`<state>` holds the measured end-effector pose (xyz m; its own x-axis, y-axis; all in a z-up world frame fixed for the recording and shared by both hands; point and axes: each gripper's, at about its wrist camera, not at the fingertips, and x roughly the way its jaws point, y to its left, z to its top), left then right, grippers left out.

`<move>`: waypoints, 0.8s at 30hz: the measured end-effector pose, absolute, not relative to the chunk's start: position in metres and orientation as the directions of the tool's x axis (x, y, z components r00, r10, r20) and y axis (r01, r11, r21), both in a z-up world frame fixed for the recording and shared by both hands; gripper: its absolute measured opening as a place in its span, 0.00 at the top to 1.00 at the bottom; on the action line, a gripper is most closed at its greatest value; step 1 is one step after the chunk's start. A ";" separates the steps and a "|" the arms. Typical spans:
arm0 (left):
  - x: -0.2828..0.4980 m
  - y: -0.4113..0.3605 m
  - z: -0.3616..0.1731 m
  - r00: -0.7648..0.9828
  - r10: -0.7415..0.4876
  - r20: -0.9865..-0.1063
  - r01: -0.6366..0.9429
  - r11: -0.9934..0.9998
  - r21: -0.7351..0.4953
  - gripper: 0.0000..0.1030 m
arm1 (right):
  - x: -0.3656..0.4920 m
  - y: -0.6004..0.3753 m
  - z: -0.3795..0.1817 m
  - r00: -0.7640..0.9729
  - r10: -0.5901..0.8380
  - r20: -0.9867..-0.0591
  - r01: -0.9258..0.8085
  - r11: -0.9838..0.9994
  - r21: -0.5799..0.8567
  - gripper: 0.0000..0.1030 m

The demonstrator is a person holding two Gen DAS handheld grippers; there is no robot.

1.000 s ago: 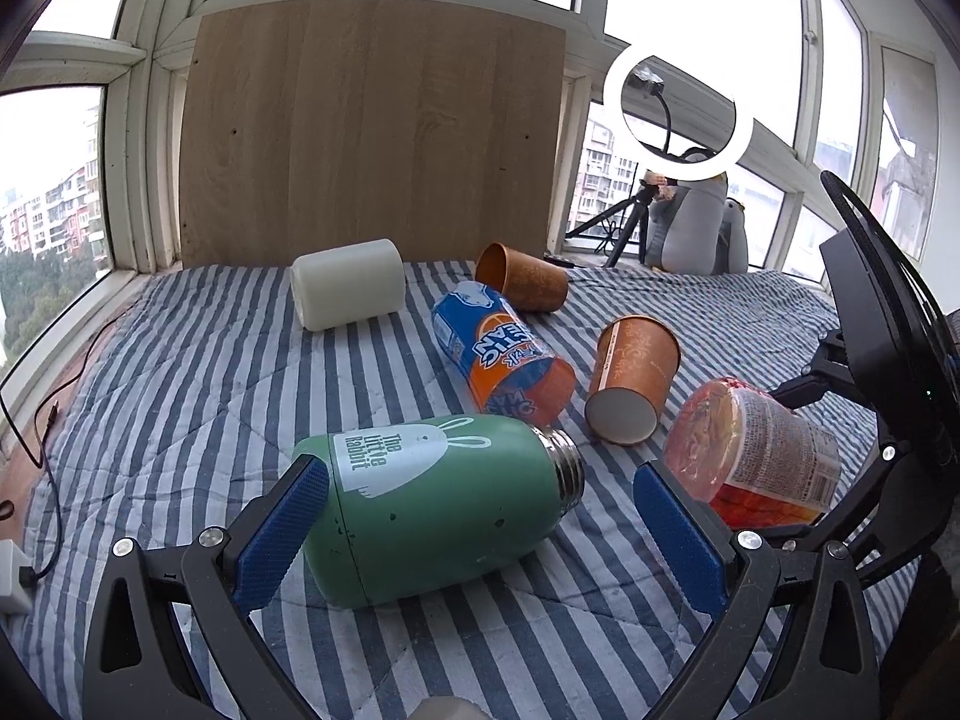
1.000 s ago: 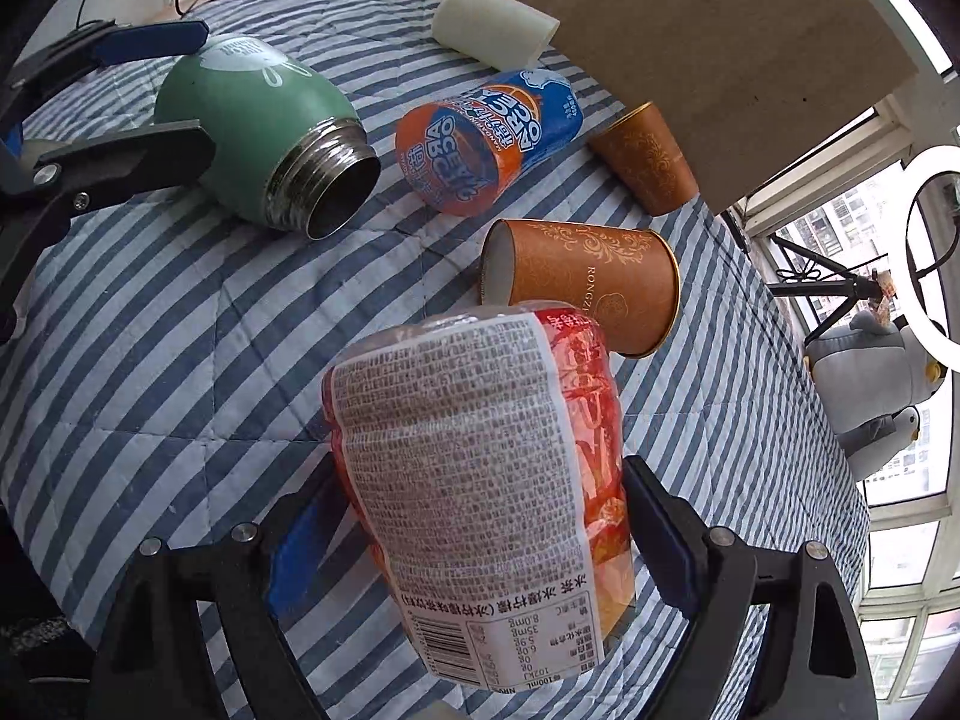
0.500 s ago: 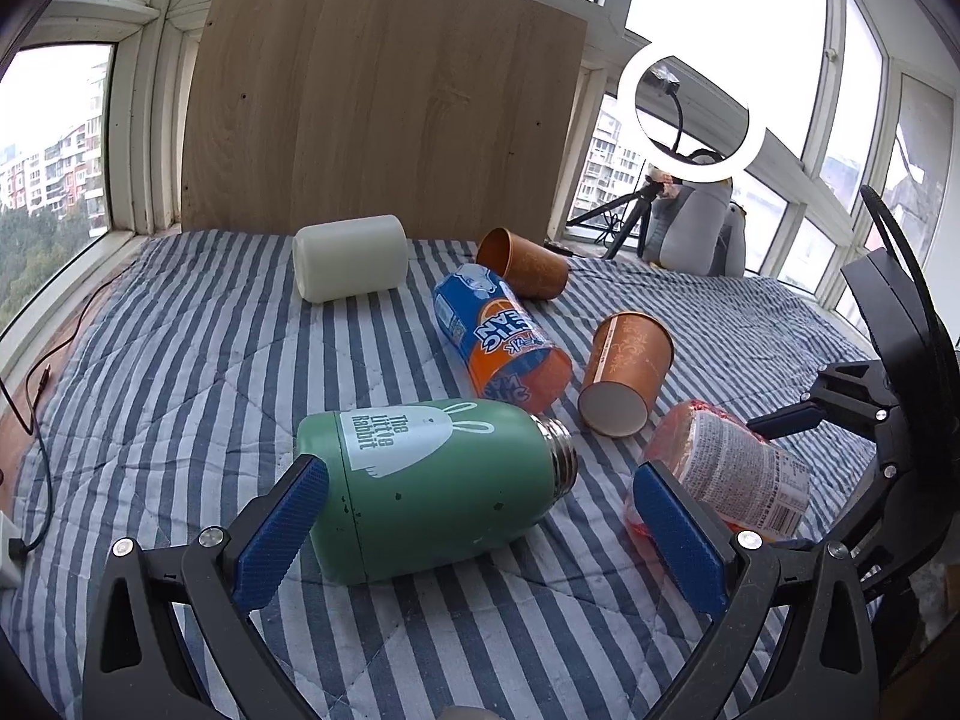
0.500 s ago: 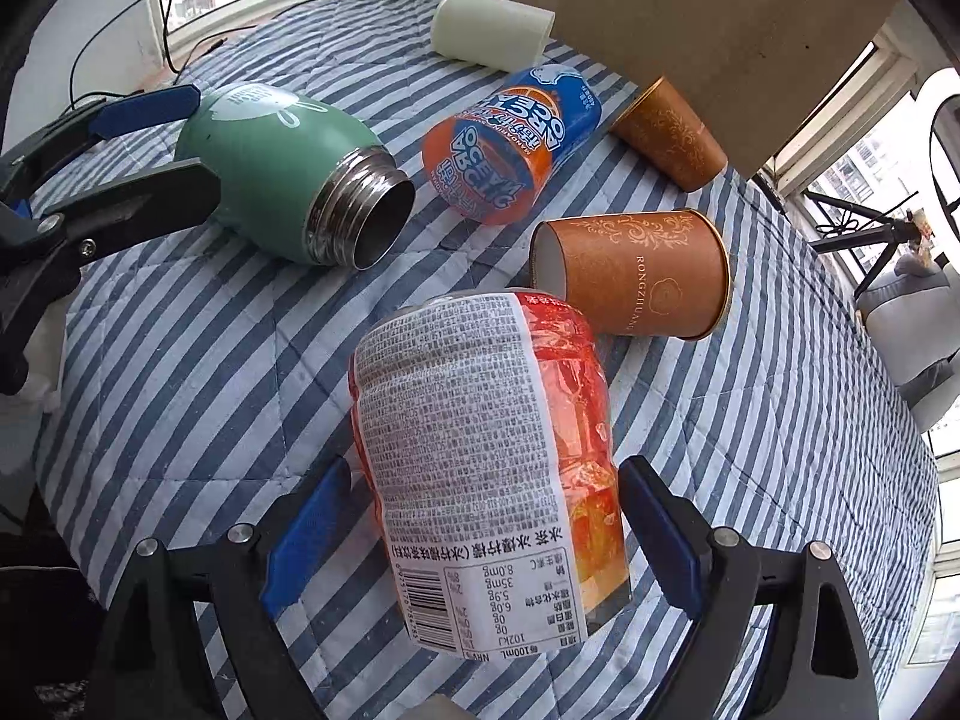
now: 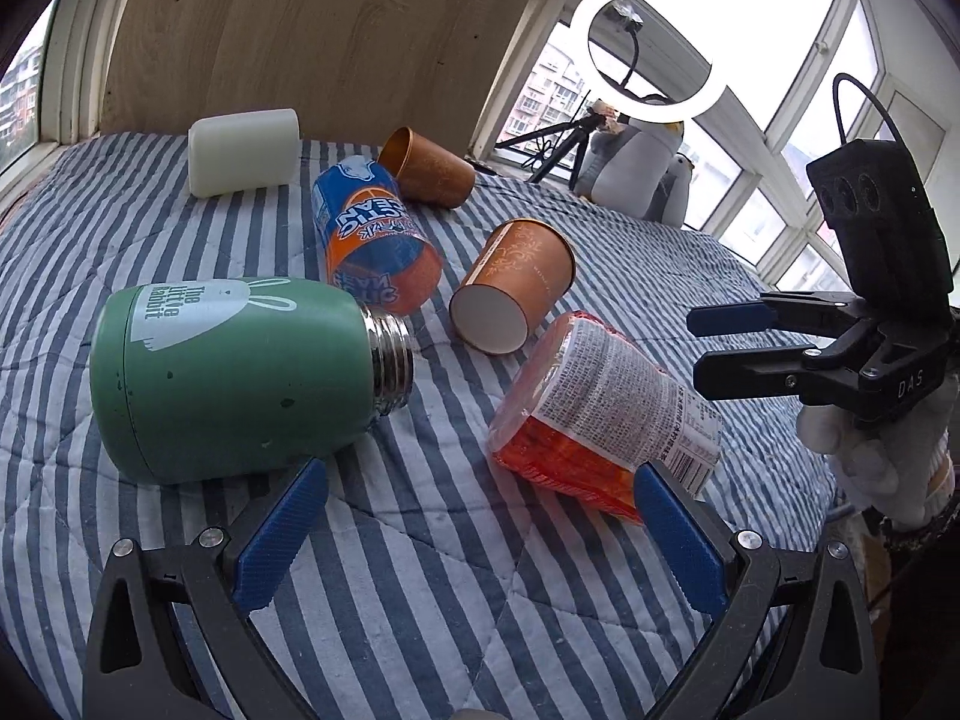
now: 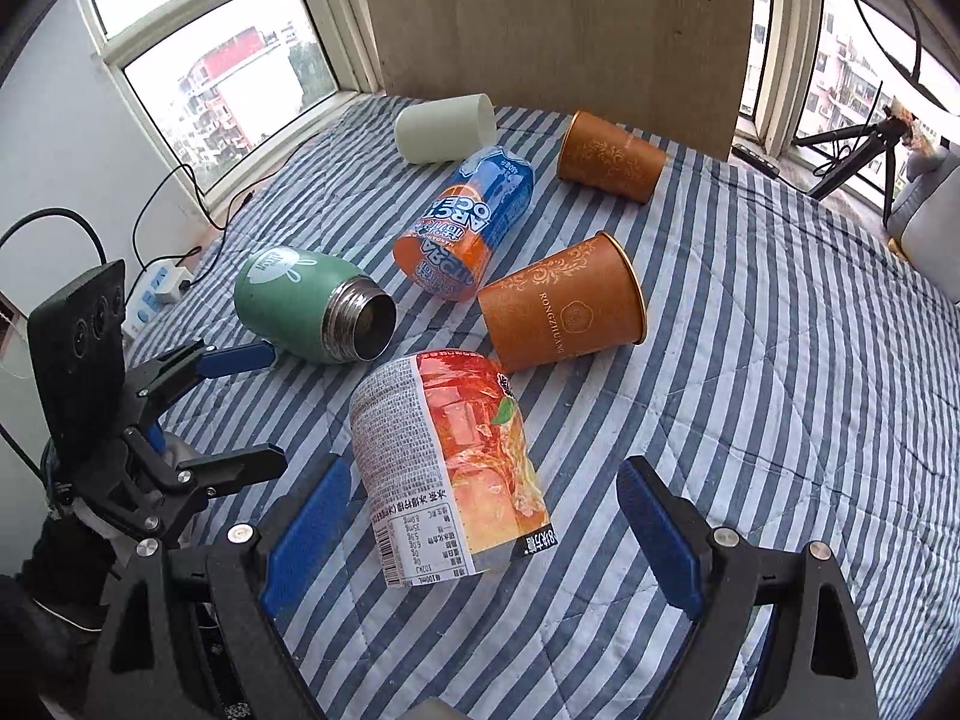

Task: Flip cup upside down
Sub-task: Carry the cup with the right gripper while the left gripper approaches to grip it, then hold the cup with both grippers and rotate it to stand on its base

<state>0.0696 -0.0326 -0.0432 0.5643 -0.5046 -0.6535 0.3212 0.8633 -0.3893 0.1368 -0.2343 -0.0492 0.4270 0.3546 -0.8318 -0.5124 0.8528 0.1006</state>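
Note:
Several cups lie on their sides on the striped cloth (image 5: pixel 456 540). A red labelled cup (image 5: pixel 600 414) (image 6: pixel 450 456) lies nearest both grippers. A green bottle (image 5: pixel 234 366) (image 6: pixel 312 309), an orange and blue cup (image 5: pixel 372 240) (image 6: pixel 468 228), two brown paper cups (image 5: pixel 516 288) (image 5: pixel 426 165) (image 6: pixel 564 312) (image 6: pixel 609 156) and a white cup (image 5: pixel 243 150) (image 6: pixel 444 126) lie beyond. My left gripper (image 5: pixel 480 540) (image 6: pixel 243 405) is open and empty. My right gripper (image 6: pixel 480 528) (image 5: pixel 717 348) is open, just behind the red cup, apart from it.
A wooden board (image 5: pixel 312 30) stands at the back against the windows. A ring light on a tripod (image 5: pixel 648 42) and a grey plush toy (image 5: pixel 636 168) stand at the back right. A power strip with cables (image 6: pixel 153 294) lies left of the cloth.
The red cup has gone from within my right gripper to lying free on the cloth. Both grippers have drawn back and apart from the cups.

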 end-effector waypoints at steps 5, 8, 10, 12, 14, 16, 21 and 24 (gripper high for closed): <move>0.077 -0.057 -0.043 0.522 -0.543 -0.658 0.333 0.840 -0.429 0.00 | 0.149 -0.229 -0.054 0.390 0.411 -0.824 -0.534 0.830 0.161 0.15; 0.083 -0.066 -0.046 0.500 -0.557 -0.663 0.337 0.830 -0.444 0.00 | 0.156 -0.222 -0.056 0.370 0.434 -0.822 -0.548 0.816 0.184 0.15; 0.086 -0.071 -0.047 0.492 -0.565 -0.662 0.338 0.825 -0.453 0.00 | 0.161 -0.218 -0.060 0.355 0.441 -0.824 -0.556 0.809 0.193 0.15; 0.090 -0.073 -0.049 0.481 -0.579 -0.659 0.338 0.816 -0.470 0.00 | 0.166 -0.216 -0.065 0.337 0.448 -0.828 -0.554 0.806 0.211 0.15; 0.096 -0.074 -0.051 0.468 -0.593 -0.655 0.331 0.805 -0.492 0.00 | 0.170 -0.215 -0.069 0.321 0.466 -0.825 -0.555 0.798 0.234 0.15; 0.101 -0.075 -0.053 0.457 -0.604 -0.653 0.324 0.797 -0.510 0.01 | 0.173 -0.216 -0.073 0.305 0.483 -0.821 -0.554 0.791 0.259 0.15; 0.106 -0.079 -0.053 0.436 -0.624 -0.648 0.339 0.781 -0.525 0.04 | 0.172 -0.211 -0.085 0.274 0.472 -0.838 -0.565 0.784 0.257 0.19; 0.106 -0.087 -0.053 0.418 -0.644 -0.641 0.363 0.765 -0.532 0.09 | 0.167 -0.209 -0.088 0.263 0.471 -0.842 -0.575 0.777 0.255 0.23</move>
